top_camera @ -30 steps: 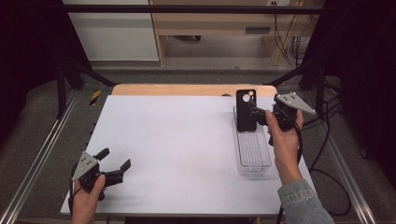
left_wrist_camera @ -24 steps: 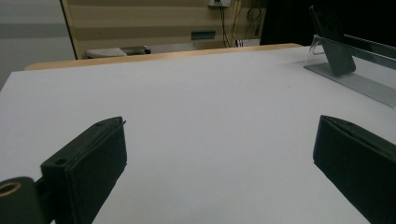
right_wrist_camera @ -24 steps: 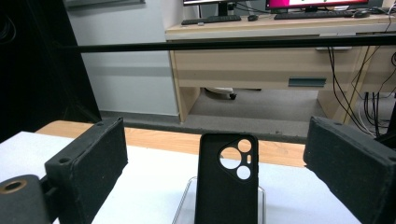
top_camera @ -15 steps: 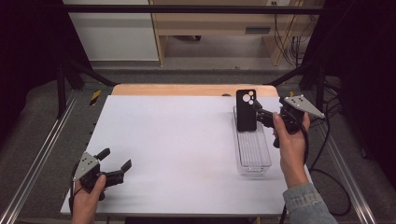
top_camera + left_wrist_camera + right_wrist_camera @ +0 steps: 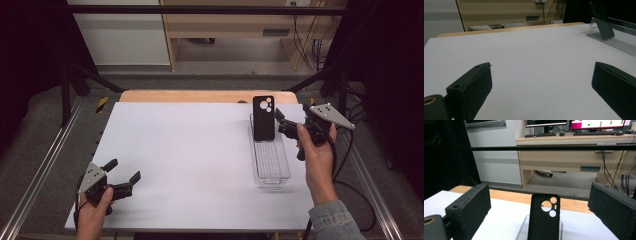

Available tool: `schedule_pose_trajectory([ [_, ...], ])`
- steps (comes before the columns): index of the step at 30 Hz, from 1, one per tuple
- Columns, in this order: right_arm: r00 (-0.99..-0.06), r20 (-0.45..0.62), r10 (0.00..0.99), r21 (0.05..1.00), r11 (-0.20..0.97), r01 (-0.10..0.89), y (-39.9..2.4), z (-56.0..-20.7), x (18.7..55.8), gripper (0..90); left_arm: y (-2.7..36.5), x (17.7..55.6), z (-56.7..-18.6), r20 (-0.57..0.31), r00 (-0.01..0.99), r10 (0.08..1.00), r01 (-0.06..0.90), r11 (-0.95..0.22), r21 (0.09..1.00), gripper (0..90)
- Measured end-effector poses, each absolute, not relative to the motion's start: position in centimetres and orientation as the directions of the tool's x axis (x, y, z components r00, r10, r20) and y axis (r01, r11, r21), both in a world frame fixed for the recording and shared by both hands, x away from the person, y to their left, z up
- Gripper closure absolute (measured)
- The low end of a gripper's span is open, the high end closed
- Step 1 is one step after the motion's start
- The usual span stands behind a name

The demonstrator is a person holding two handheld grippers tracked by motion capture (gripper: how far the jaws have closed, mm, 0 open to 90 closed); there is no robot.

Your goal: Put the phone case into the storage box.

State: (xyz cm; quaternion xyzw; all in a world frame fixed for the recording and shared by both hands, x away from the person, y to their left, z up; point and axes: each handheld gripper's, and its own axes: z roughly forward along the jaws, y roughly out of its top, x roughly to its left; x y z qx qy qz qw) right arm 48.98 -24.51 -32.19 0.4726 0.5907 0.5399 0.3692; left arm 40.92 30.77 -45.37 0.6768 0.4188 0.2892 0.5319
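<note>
A black phone case [image 5: 263, 117] with round camera cut-outs stands upright, leaning at the far end of a long clear plastic tray [image 5: 270, 162] on the right of the white table [image 5: 190, 150]. My right gripper [image 5: 281, 125] is just to the right of the case, open, with nothing between its jaws. Its own view has the case [image 5: 545, 218] low between the spread jaws of the right gripper [image 5: 539, 187]. My left gripper [image 5: 122, 171] rests open near the front left corner. Past the left gripper [image 5: 541, 72], the case [image 5: 602, 23] and tray [image 5: 616, 43] sit far off to the right.
A wooden strip [image 5: 200, 96] runs along the table's far edge. Metal rails [image 5: 45, 165] flank both sides. A black crossbar [image 5: 549, 148] and a desk with monitors [image 5: 574, 135] stand beyond. Cables [image 5: 357, 190] trail at the right.
My right gripper has drawn back a little to the right, away from the phone case, which stays standing in the tray. The left gripper has not moved.
</note>
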Motion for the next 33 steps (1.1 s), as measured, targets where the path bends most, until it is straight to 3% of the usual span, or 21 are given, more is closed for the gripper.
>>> schedule_pose_trajectory([
  [33, -0.278, 0.050, 0.959, 0.993, -0.018, 0.117, -27.4, -32.4, 45.7, 3.7, 31.1, 40.8, -45.4, -0.050, 0.475, 0.878, 0.252, -0.081, 0.964, 2.9],
])
